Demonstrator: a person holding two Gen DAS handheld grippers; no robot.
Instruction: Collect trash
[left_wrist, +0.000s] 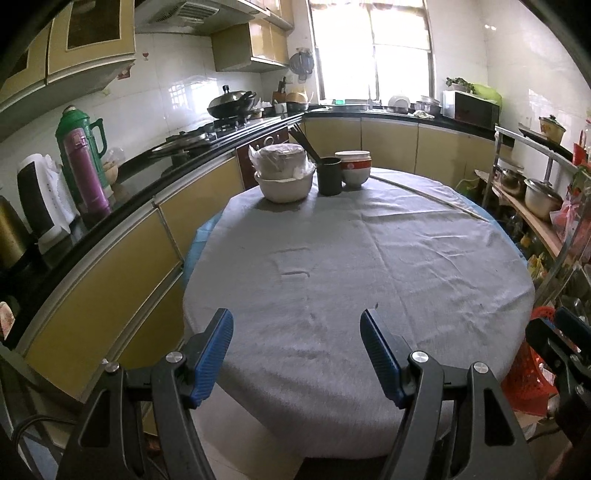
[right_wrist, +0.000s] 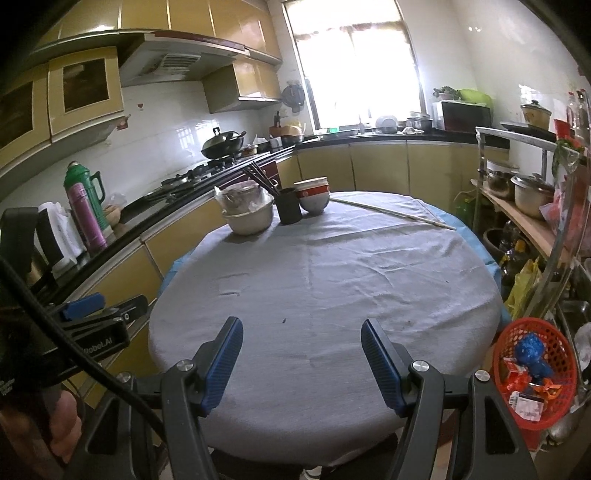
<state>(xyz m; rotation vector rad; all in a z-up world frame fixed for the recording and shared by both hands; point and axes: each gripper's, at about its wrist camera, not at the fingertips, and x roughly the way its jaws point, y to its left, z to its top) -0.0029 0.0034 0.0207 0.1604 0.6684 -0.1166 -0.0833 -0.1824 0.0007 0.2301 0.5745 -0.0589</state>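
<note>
Two claws, left claw (left_wrist: 297, 356) and right claw (right_wrist: 302, 365), gape empty; red basket (right_wrist: 561, 376) holds wrappers (right_wrist: 526, 384).

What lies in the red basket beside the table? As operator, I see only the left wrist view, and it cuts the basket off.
Observer: The red basket holds a crumpled blue item and orange and red wrappers.
Operator: Is the right gripper carrying anything?
Observer: No. The right gripper is open and empty, above the grey tablecloth.
</note>
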